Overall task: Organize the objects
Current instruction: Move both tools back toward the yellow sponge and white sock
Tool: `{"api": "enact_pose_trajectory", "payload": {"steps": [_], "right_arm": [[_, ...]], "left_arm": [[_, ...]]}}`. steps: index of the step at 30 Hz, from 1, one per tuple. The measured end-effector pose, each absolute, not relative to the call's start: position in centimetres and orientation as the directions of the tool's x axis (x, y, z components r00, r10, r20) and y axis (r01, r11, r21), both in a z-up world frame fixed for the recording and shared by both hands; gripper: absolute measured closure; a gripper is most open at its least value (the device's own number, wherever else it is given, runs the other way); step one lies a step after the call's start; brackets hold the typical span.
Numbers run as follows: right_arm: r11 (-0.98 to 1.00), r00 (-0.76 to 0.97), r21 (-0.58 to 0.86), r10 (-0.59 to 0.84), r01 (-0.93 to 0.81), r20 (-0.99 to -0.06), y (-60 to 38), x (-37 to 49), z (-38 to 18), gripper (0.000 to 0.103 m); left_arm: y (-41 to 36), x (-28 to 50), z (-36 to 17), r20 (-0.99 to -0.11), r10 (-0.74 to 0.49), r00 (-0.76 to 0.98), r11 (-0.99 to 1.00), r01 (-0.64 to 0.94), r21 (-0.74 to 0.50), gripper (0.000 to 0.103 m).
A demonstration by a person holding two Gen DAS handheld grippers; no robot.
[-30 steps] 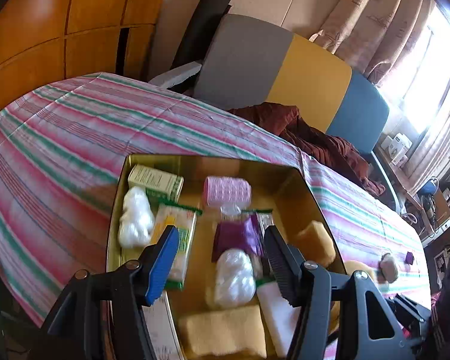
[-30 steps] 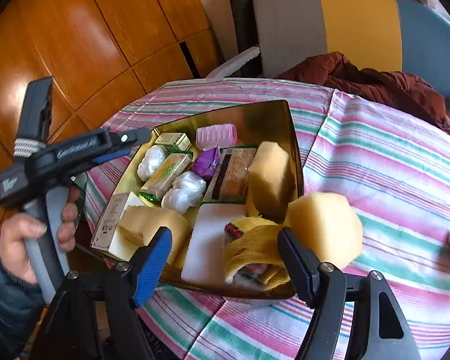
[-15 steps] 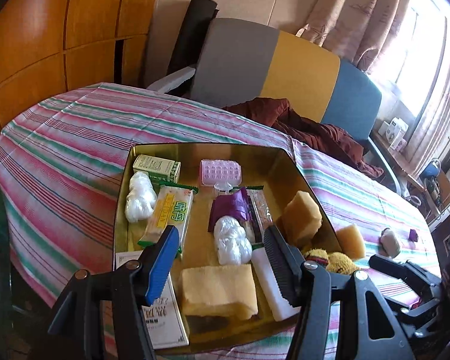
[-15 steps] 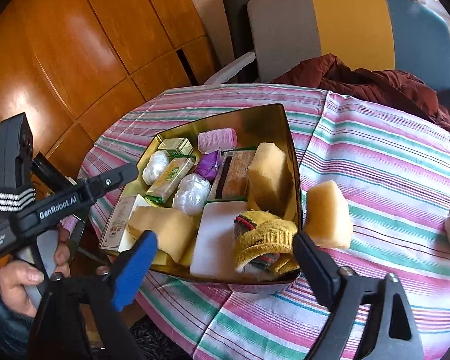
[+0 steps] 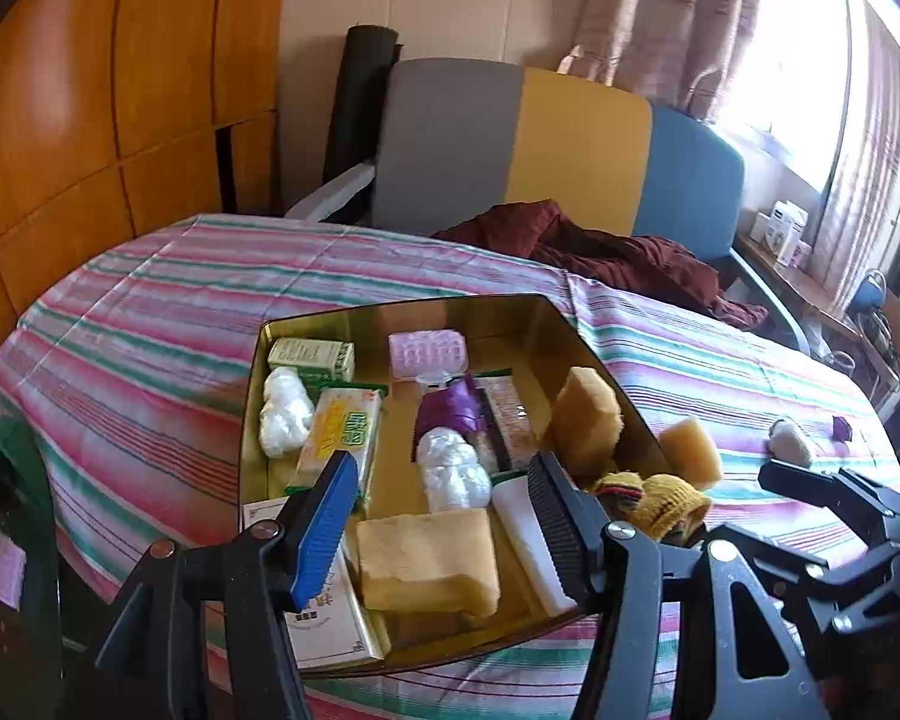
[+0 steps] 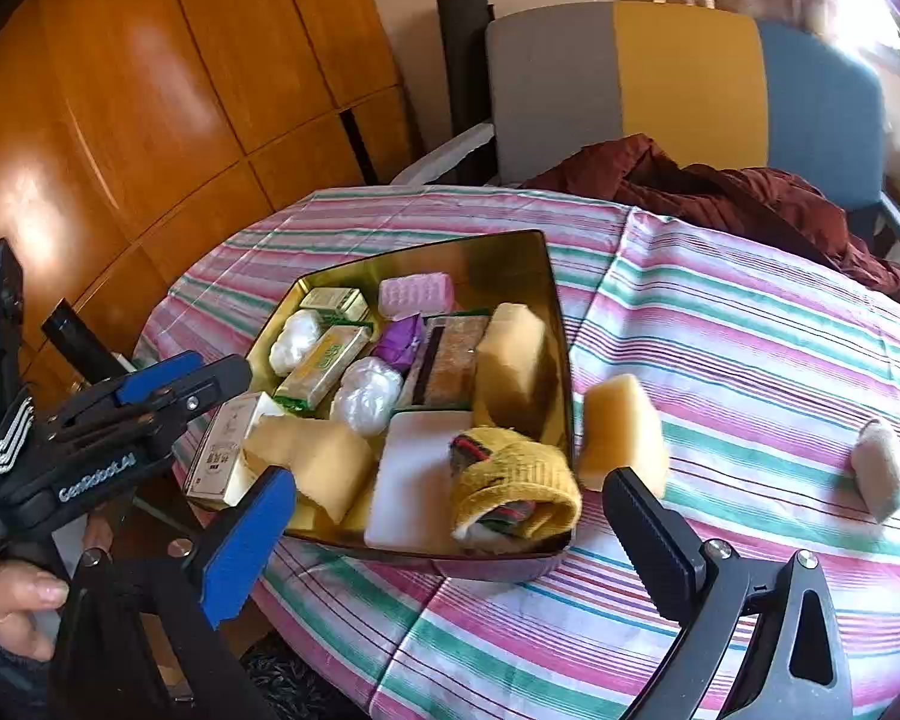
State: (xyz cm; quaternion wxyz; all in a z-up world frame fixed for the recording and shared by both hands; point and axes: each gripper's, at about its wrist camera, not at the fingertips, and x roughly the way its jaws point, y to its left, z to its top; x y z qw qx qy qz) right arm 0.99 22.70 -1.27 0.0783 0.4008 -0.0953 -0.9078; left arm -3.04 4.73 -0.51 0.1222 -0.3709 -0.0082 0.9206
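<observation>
Lying on the striped tabletop [image 6: 750, 324] just outside the right wall of the gold tin [image 6: 534, 252], the yellow sponge block [image 6: 621, 432] is the nearest thing not yet put away; a grey felt-like lump [image 6: 879, 468] sits well apart to the right. The right gripper [image 6: 450, 516] hangs above the tin's near corner, its jaws having just been opening to full width with nothing between them. The left gripper [image 5: 444, 510] stands about half open over the tin, holding nothing.

The main risk is crowding. The tin already holds sponges, a white block, wrapped packets, small boxes and a yellow knitted sock [image 6: 510, 486] that rides on the near rim. A sponge pushed in on top could spring back and tip the sock over the edge. Sponge also compresses, so a squeeze near one corner may let it twist or slip out on the lift. A jaw coming down beside the wall could catch the rim and shove the tin across the cloth.
</observation>
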Motion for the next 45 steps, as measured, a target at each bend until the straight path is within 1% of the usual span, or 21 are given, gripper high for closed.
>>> {"api": "enact_pose_trajectory", "payload": {"steps": [10, 23, 28, 34, 38, 42, 45], "right_arm": [[-0.974, -0.683, 0.223, -0.133, -0.046, -0.719, 26.6, 1.9, -1.1, 0.000], [-0.941, -0.674, 0.205, 0.034, -0.271, -0.738, 35.5, 3.8, -0.9, 0.000], [-0.908, -0.653, 0.195, 0.106, -0.371, -0.750, 39.8, 5.4, -0.9, 0.000], [-0.818, -0.599, 0.166, 0.249, -0.551, -0.761, 47.0, 8.5, -0.3, 0.000], [-0.711, -0.540, 0.166, 0.338, -0.683, -0.771, 52.6, 11.0, -0.3, 0.000], [-0.607, -0.504, 0.222, 0.343, -0.763, -0.793, 57.5, 12.5, -1.4, 0.000], [-0.567, -0.482, 0.240, 0.325, -0.788, -0.814, 59.6, 12.5, -2.7, 0.000]], "left_arm": [[7.3, -2.1, -0.2, -0.686, 0.268, -0.676, -0.953, -0.293, -0.084, 0.043], [11.6, -1.8, -0.1, -0.707, 0.307, -0.638, -0.920, -0.389, -0.048, 0.043], [13.5, -2.1, -0.4, -0.728, 0.333, -0.599, -0.904, -0.421, -0.066, 0.043], [16.0, -1.8, -0.5, -0.736, 0.399, -0.547, -0.859, -0.504, -0.091, 0.043], [18.2, -1.7, -0.6, -0.742, 0.433, -0.512, -0.824, -0.559, -0.095, 0.043], [20.4, -1.6, -0.8, -0.750, 0.452, -0.482, -0.796, -0.598, -0.095, 0.043], [22.1, -1.5, -1.0, -0.757, 0.467, -0.456, -0.775, -0.624, -0.102, 0.043]]}}
